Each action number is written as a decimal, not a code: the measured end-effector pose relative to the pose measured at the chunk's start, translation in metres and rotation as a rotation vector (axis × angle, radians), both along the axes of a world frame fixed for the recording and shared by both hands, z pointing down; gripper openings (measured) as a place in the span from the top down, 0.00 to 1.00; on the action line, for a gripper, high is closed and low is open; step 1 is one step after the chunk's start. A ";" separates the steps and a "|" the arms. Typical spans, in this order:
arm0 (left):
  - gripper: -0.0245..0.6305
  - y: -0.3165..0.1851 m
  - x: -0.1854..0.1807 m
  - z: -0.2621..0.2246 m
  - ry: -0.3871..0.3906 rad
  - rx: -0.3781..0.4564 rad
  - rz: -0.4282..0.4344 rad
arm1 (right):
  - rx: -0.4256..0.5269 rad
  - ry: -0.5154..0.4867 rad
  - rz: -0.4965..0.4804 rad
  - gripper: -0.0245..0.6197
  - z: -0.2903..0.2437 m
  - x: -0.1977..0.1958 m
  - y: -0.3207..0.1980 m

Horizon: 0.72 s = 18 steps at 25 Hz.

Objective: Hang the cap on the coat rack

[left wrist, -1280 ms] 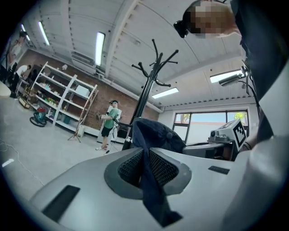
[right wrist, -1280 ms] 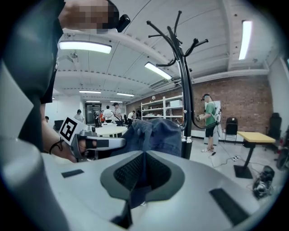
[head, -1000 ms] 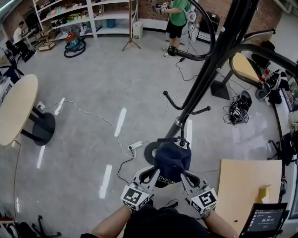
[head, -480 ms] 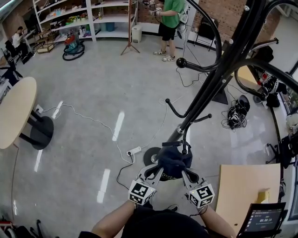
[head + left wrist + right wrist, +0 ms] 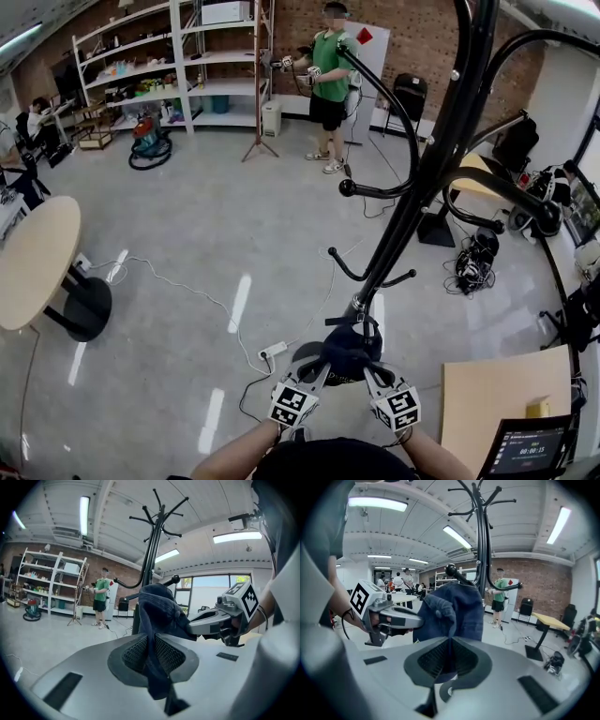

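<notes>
Coat rack (image 5: 415, 178) fills the right of my head view, its black pole slanting up from a round base on the grey floor (image 5: 187, 244), with curved hooks branching off it. Low against that pole, above the base, sits the dark blue cap (image 5: 345, 349), stretched between my two claws. From here I cannot tell whether it touches the lowest hook. My left claw (image 5: 323, 364) is pinched narrow on one edge of the cap, with the denim pressed between its ribbed pads (image 5: 136, 651). My right claw (image 5: 368, 367) is clamped just as narrowly on the opposite edge, and a fold of cloth runs down between its jaws.
</notes>
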<state>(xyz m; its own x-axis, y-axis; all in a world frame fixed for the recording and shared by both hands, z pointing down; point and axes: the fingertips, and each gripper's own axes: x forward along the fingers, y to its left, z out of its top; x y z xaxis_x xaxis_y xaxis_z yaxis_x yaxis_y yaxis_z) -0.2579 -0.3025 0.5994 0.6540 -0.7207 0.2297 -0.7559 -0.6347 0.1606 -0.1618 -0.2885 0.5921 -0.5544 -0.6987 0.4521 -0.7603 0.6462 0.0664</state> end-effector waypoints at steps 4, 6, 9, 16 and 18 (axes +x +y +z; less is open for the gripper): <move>0.90 -0.007 0.002 0.008 -0.024 -0.021 0.004 | -0.019 -0.012 0.018 0.93 0.007 0.003 -0.008; 0.90 -0.010 -0.002 0.013 -0.030 -0.034 -0.011 | -0.036 -0.025 0.034 0.93 0.014 0.005 -0.011; 0.85 -0.010 -0.006 0.009 -0.010 -0.041 -0.040 | -0.047 -0.036 0.052 0.93 0.015 0.009 -0.012; 0.79 0.009 -0.023 -0.003 0.036 -0.066 -0.098 | -0.056 -0.093 0.115 0.84 0.003 0.020 0.004; 0.79 0.013 -0.023 -0.005 0.059 -0.079 -0.106 | -0.057 -0.097 0.127 0.84 -0.001 0.024 0.008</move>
